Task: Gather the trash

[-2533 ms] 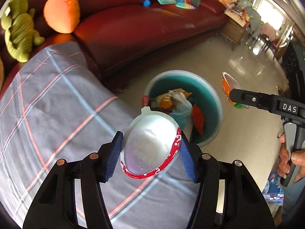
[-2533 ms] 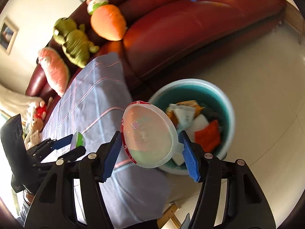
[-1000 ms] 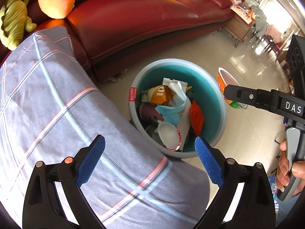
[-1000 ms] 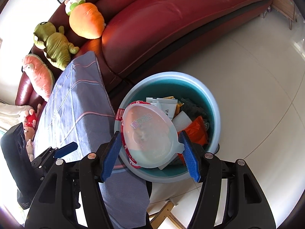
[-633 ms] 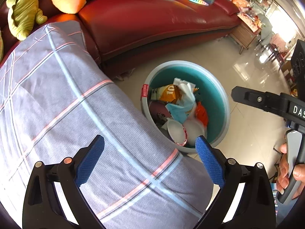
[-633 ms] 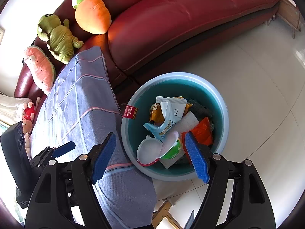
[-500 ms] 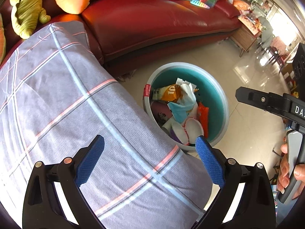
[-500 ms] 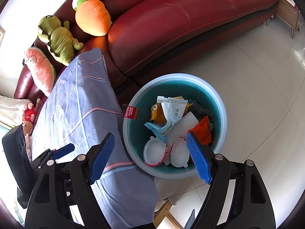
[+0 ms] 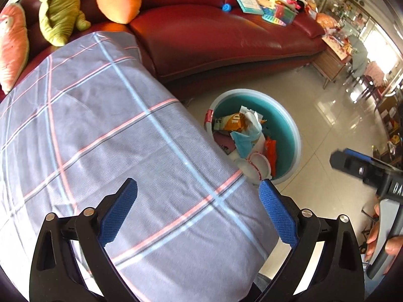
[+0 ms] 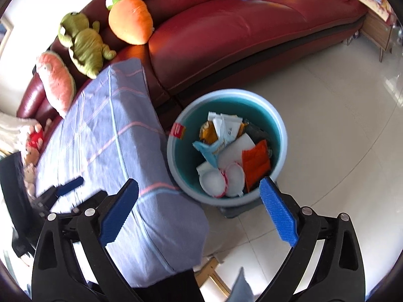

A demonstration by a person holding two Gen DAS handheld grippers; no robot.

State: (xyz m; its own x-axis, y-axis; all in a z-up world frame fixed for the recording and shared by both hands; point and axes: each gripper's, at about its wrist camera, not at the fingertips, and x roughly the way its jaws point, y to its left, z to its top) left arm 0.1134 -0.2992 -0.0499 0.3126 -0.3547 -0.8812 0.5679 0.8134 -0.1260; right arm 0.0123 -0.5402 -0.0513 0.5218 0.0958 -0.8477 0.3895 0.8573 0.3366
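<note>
A round teal bin (image 9: 289, 128) (image 10: 277, 123) stands on the floor beside the cloth-covered table. It holds wrappers, an orange packet (image 10: 255, 162) and two white red-rimmed plastic lids (image 10: 223, 178) (image 9: 259, 164). My left gripper (image 9: 197, 212) is open and empty over the checked cloth (image 9: 100, 125). My right gripper (image 10: 199, 211) is open and empty above the near side of the bin. The right gripper also shows at the right edge of the left wrist view (image 9: 365, 171), held by a hand.
A red leather sofa (image 9: 226, 32) curves behind the bin, with plush toys (image 10: 85, 44) at its left and books (image 9: 264, 5) at its right. Tiled floor (image 10: 340, 100) lies right of the bin. A wooden side table (image 9: 332, 63) stands at the sofa's end.
Both lids left the grippers and now lie in the bin. Both grippers have opened and drawn back from the bin, the left one over the cloth.
</note>
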